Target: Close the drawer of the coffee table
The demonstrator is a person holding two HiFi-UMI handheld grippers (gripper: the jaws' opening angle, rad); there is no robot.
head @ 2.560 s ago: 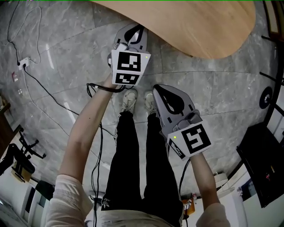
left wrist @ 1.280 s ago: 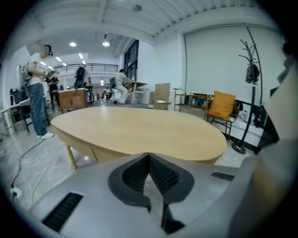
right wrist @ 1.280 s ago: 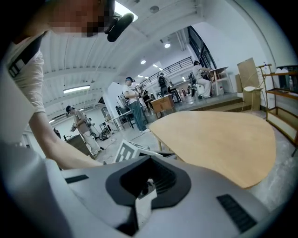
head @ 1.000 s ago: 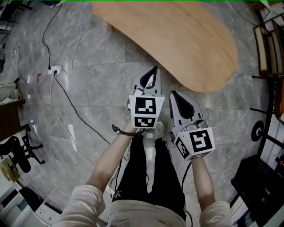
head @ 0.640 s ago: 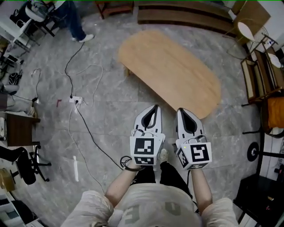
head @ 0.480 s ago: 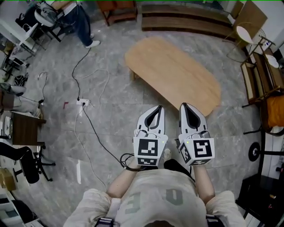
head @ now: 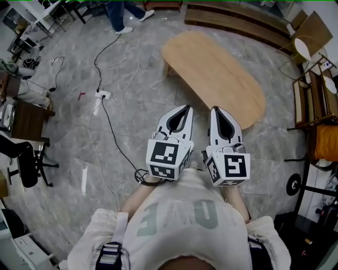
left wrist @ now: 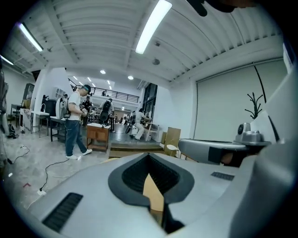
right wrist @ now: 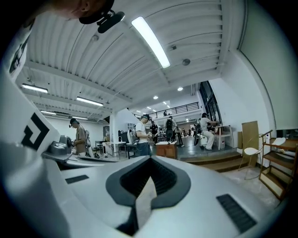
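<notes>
The coffee table (head: 214, 74) is a long oval with a light wood top, standing on the grey marble floor ahead of me. Only its top shows; no drawer is visible from here. Both grippers are held high in front of my chest, side by side, pointing roughly level toward the table and well short of it. My left gripper (head: 186, 107) is shut with nothing in it. My right gripper (head: 217, 109) also has its jaw tips together and holds nothing. In the left gripper view (left wrist: 149, 155) and the right gripper view (right wrist: 150, 158) the jaws face the far room.
A power strip (head: 102, 95) and its black cable trail over the floor at left. A person's legs (head: 120, 13) are at the top. A low wooden step (head: 232, 17) lies behind the table, wooden chairs (head: 316, 100) at right, a dark desk (head: 27, 113) at left.
The view has risen from close over the floor to standing height. Both grippers came up with it, staying shut and side by side. The table is now farther off and seen whole.
</notes>
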